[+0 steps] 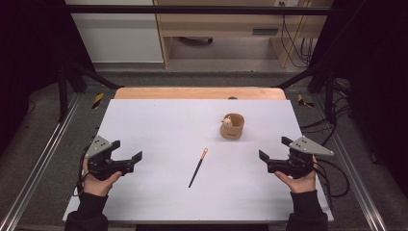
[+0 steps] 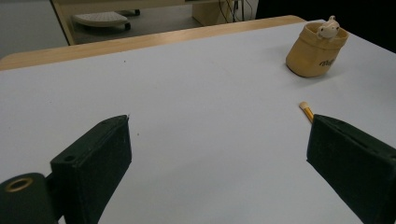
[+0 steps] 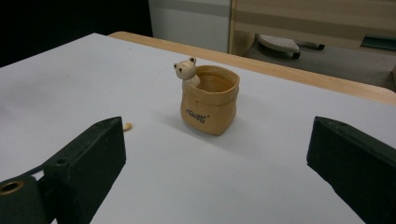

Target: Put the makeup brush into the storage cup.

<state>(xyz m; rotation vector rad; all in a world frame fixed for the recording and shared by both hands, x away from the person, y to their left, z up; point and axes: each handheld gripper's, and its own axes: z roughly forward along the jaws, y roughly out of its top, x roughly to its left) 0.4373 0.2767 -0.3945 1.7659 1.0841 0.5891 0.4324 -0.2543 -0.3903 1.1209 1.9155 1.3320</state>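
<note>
A tan bag-shaped cup (image 1: 232,127) with a small bear figure on its rim stands upright right of the table's middle; I also see the cup (image 2: 315,52) in the left gripper view and the cup (image 3: 210,101) in the right gripper view. A dark pencil (image 1: 197,167) with an orange, eraser-tipped end lies loose in front of it; that pencil end (image 2: 305,109) peeks out beside a jaw. My left gripper (image 1: 127,153) hovers open at the left, and my right gripper (image 1: 273,148) hovers open at the right. Both hold nothing.
A white sheet (image 1: 159,130) covers the wooden table (image 1: 192,93). Metal rails run along both sides, and cables lie on the floor at the right. Beyond the far edge stand a wooden cabinet (image 1: 216,24) and a white panel.
</note>
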